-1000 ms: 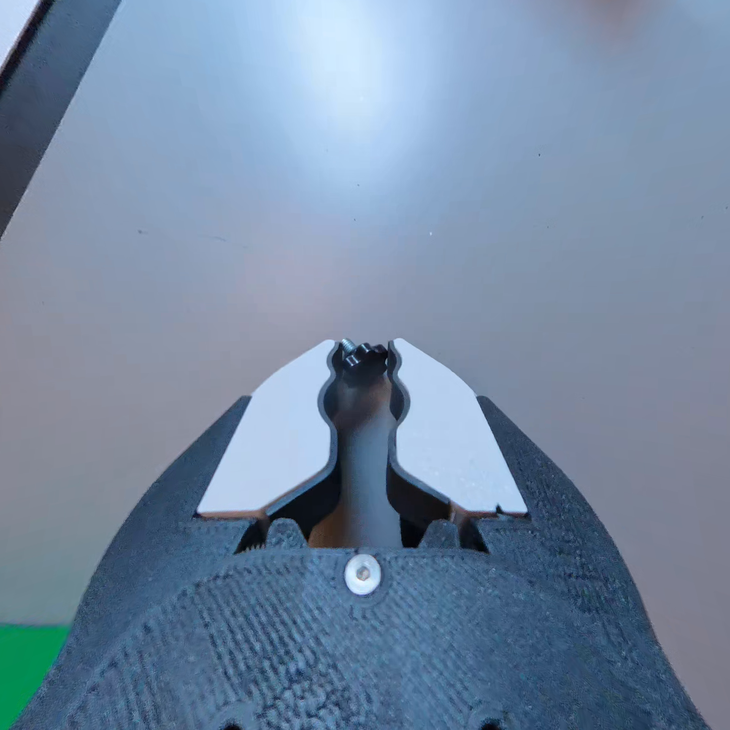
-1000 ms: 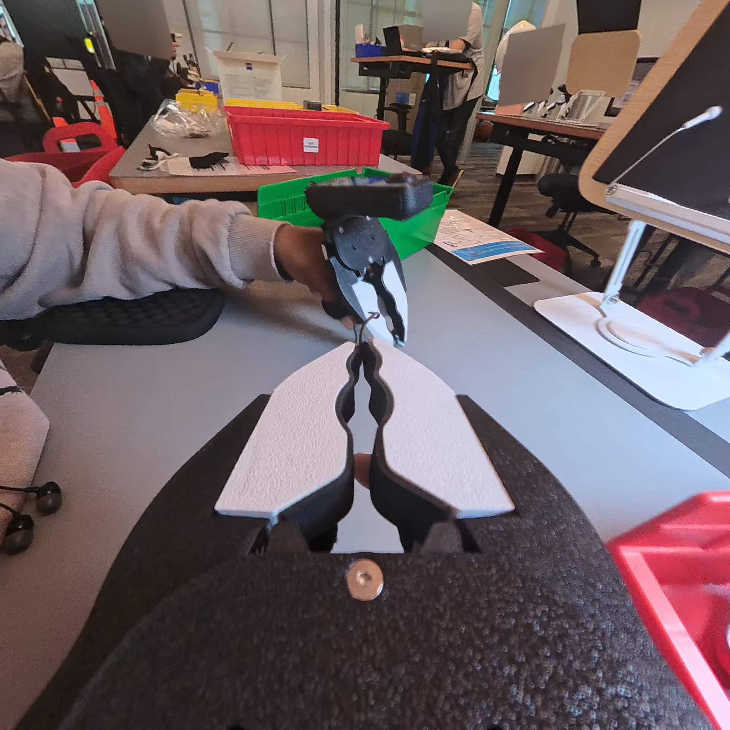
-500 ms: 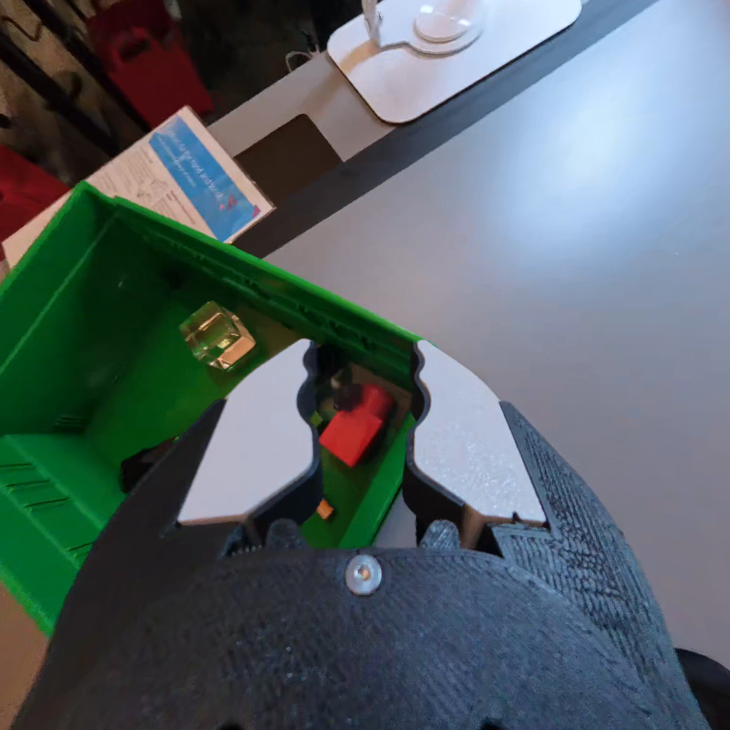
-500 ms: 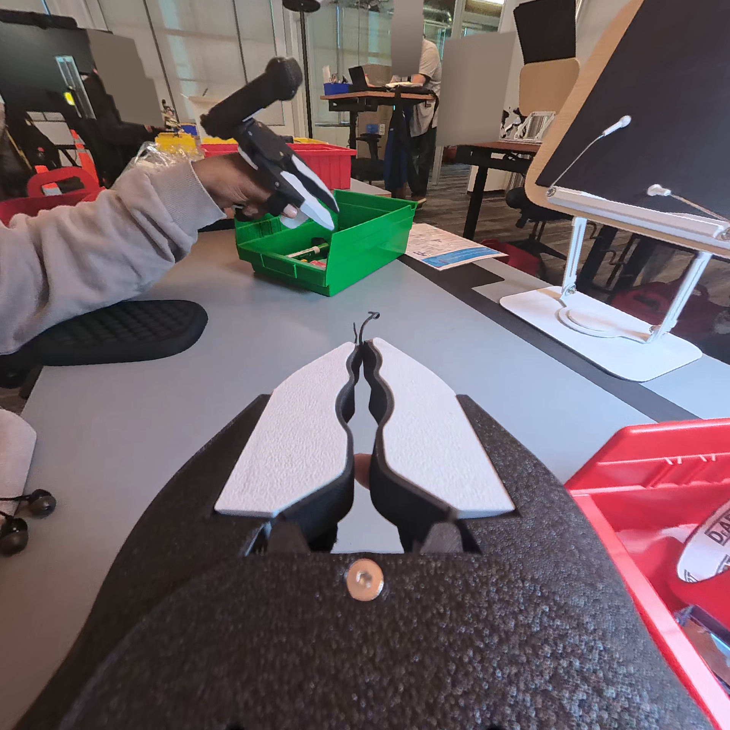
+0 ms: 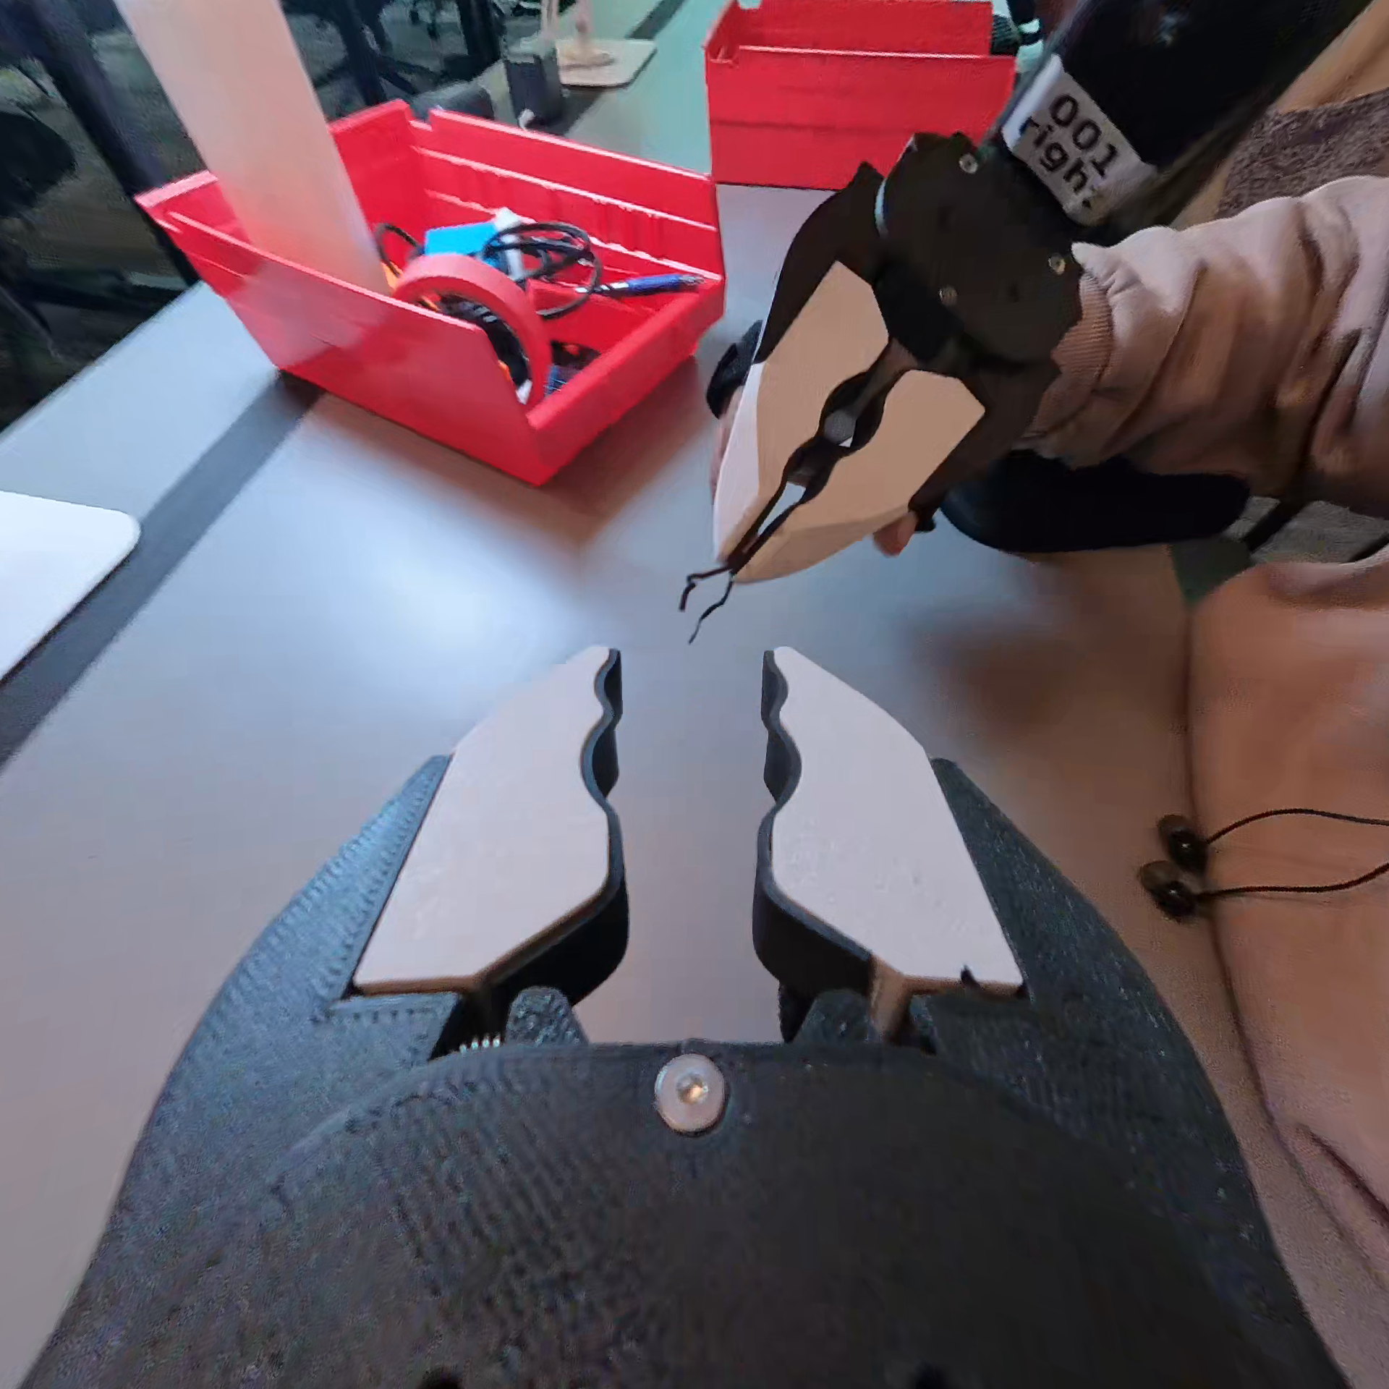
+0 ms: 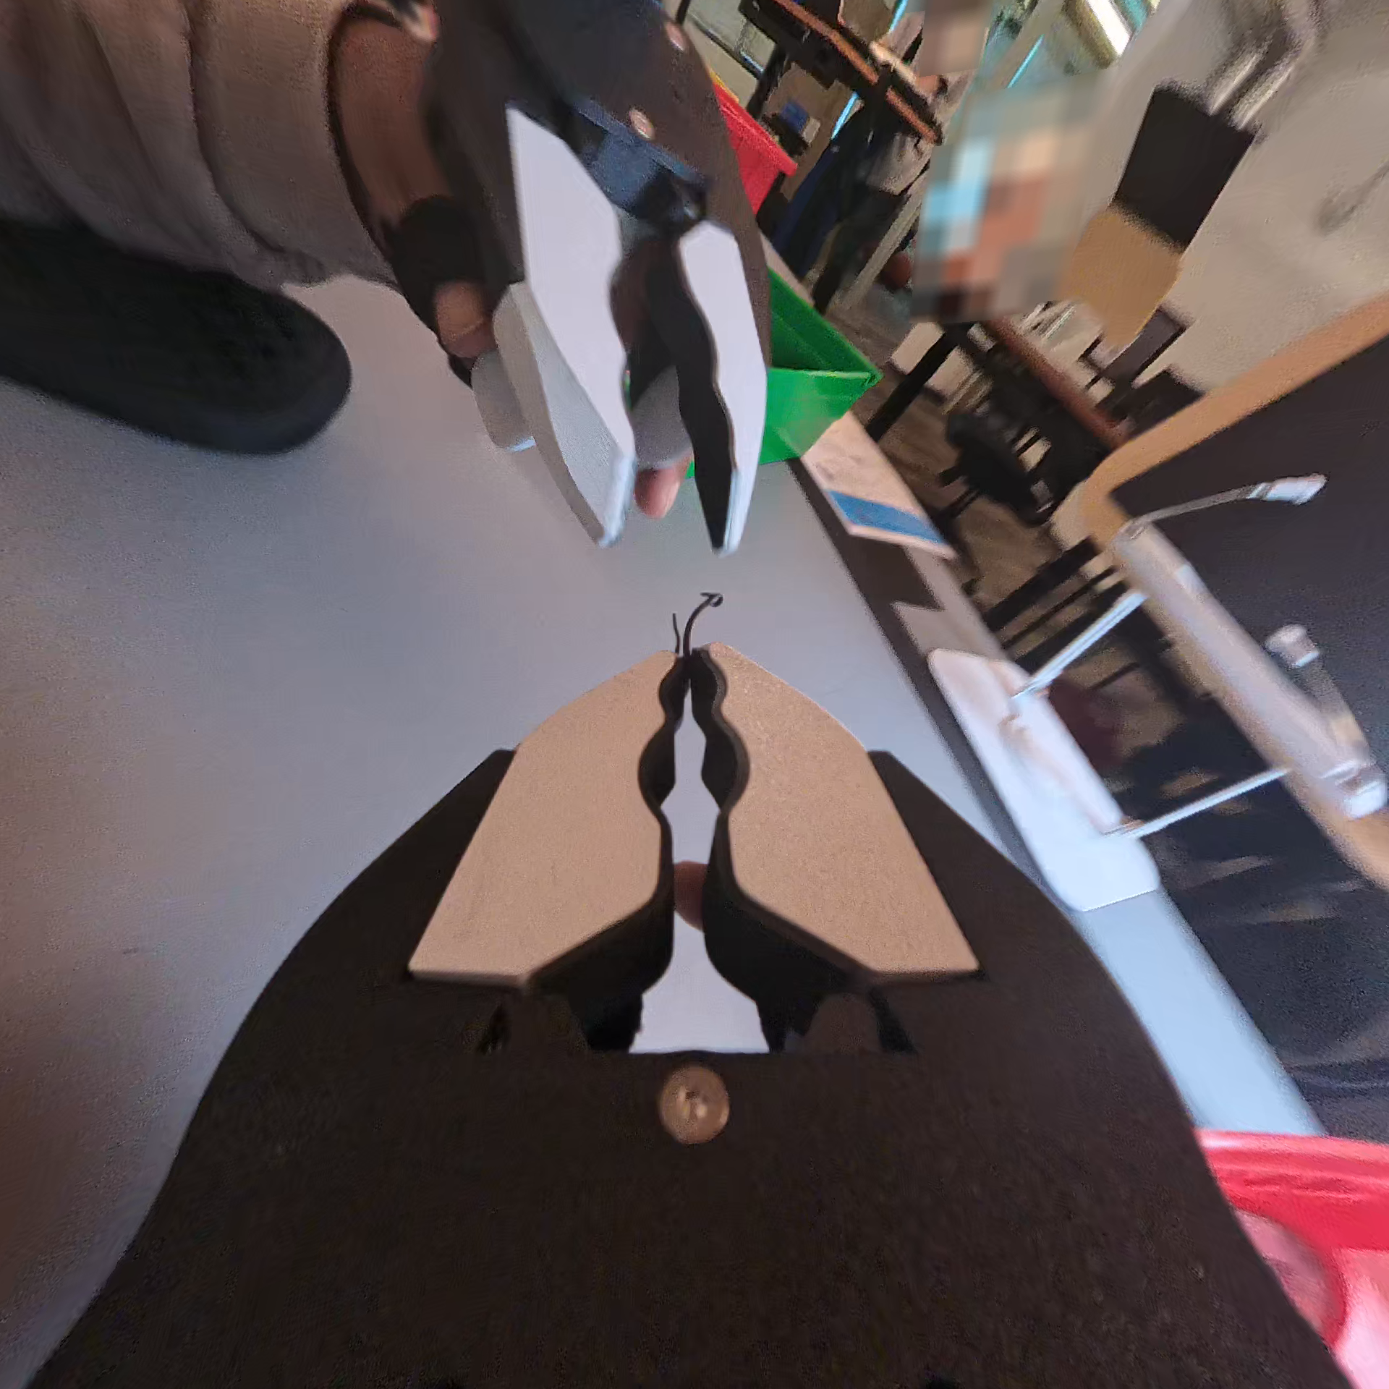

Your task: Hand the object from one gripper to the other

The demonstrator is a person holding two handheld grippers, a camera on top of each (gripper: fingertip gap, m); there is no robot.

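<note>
I see the object [image 6: 695,627] as a thin black wire piece with curled, split ends. It is pinched at the tips of my right hand-held gripper [image 6: 690,655] and sticks out forward from them. Its free ends [image 5: 706,601] hang just ahead of my left hand-held gripper [image 5: 691,669], not touching it.

I work over a smooth grey table [image 5: 316,616] with a dark strip [image 5: 143,518] running along its far side, and a soft pool of light shines on its top. Two red bins [image 5: 451,376] stand on it, the nearer one filled with a roll of red tape [image 5: 481,293] and cables, and a green bin [image 6: 812,391] sits toward the other end. Beyond my table's edge I see dark desks and chairs [image 6: 1000,451] and a white stand [image 6: 1052,789] holding a tilted board.
</note>
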